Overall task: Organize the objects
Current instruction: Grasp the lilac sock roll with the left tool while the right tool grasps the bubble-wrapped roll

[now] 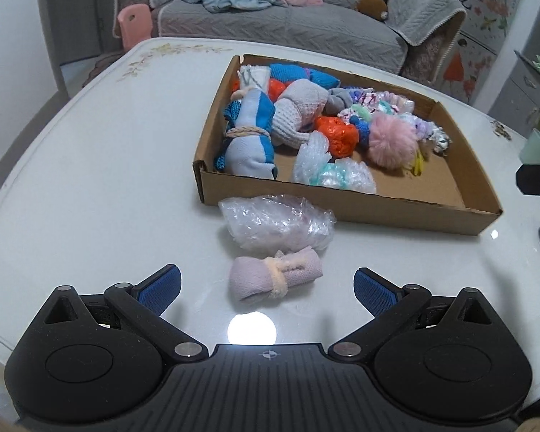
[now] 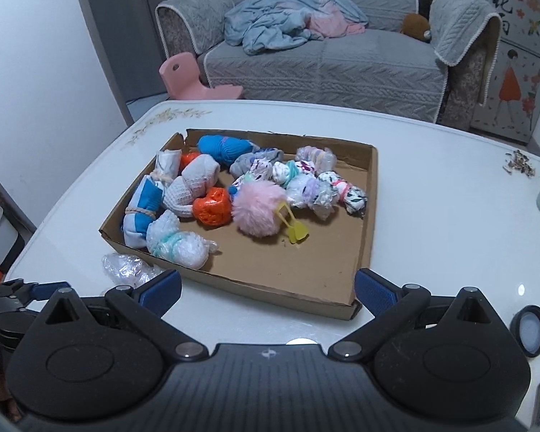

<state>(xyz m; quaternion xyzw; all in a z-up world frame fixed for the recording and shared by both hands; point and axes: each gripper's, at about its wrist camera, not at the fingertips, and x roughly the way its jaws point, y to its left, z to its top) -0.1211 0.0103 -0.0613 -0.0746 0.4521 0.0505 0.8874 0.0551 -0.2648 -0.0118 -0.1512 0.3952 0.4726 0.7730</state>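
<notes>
With the left gripper (image 1: 267, 289) spread wide and empty just short of the lilac cloth roll (image 1: 275, 278), which lies outside the cardboard tray (image 1: 345, 206) beside its near wall, we judge a square, centred pinch best; right gripper (image 2: 268, 289) likewise released.

Black grippers, blue ribbed jaws, silver screws

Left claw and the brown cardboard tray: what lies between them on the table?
In the left wrist view, a rolled lilac cloth tied with a pale band, then a crumpled clear plastic bundle beside the tray.
</notes>
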